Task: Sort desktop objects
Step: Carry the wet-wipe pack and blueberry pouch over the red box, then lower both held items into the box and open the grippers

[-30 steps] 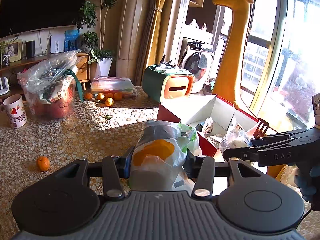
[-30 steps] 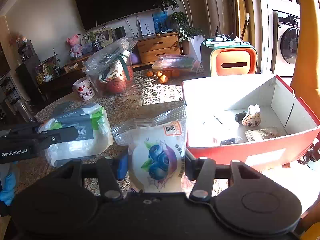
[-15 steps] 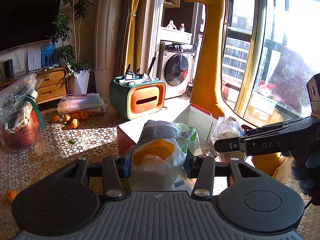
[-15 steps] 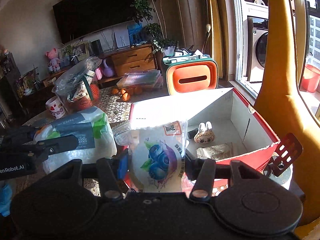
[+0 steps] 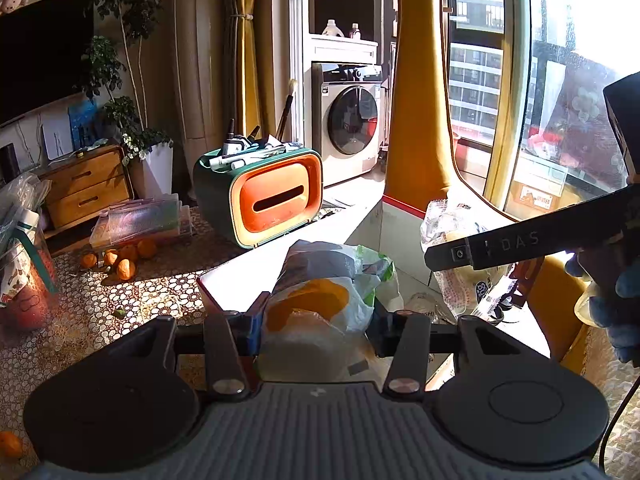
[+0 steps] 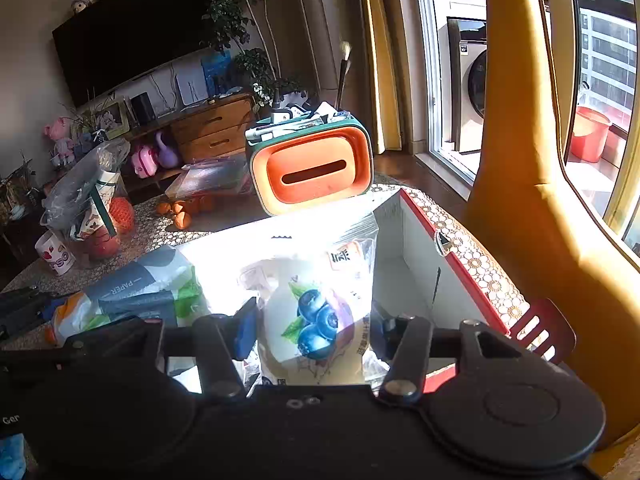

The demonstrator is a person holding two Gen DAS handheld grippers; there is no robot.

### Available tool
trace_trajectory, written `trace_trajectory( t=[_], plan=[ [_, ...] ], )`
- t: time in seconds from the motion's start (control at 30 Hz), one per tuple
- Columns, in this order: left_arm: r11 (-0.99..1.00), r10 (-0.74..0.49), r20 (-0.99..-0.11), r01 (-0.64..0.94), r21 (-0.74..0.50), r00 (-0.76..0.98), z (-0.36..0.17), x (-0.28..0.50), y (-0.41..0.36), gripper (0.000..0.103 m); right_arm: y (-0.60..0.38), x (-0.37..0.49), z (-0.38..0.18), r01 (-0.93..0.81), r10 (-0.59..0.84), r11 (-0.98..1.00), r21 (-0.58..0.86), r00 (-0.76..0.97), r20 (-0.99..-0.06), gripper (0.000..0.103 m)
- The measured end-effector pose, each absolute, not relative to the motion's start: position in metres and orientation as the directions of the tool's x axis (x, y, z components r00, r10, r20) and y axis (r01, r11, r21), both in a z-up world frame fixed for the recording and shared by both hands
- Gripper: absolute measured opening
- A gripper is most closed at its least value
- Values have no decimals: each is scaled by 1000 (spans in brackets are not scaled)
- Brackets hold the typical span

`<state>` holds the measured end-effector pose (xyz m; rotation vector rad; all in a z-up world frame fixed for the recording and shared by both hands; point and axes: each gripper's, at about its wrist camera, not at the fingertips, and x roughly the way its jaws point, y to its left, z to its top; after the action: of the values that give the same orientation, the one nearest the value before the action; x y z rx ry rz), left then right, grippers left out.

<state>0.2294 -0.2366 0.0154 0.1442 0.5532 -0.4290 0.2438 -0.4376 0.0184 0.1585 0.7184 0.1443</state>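
Patterned table (image 5: pixel 120 292), oranges (image 5: pixel 126 268), red box (image 6: pixel 472 276)

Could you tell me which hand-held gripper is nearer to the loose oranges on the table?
Left. The left hand-held gripper, holding the tissue pack, sits on the oranges' side; the right hand-held gripper, holding the blueberry bag, hangs over the red box.

1. Left gripper (image 5: pixel 318 316), clamping the paper pack (image 5: pixel 320 300): raised from beside the red box (image 5: pixel 402 204) to over its near corner.
2. Right gripper (image 6: pixel 314 330), clamping the blueberry bag (image 6: pixel 320 312): carried from the counter to above the box interior.
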Motion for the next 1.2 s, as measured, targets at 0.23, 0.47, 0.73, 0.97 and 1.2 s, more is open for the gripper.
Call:
trace_trajectory(
  t=[0.23,0.47,0.73,0.97,1.2],
  plan=[
    [900,-319,-598,432,52,735,-4,259,-256,47,-445,272,-1,-59,162,983,172,714,-681,53],
    [905,-287,-668,424,46,686,-23,282,-264,47,-445,297,-25,-40,128,990,137,663,-737,53],
    [897,-264,-719,437,61,643,-38,295,-273,48,-443,309,-45,-29,112,992,120,612,-783,54],
    [882,-274,-757,468,47,593,-45,297,-283,48,-444,312,-51,-30,109,993,115,600,-792,55],
    [876,-287,-764,480,34,578,-46,291,-282,62,-443,313,-53,-20,107,993,118,596,-796,61]
  ],
)
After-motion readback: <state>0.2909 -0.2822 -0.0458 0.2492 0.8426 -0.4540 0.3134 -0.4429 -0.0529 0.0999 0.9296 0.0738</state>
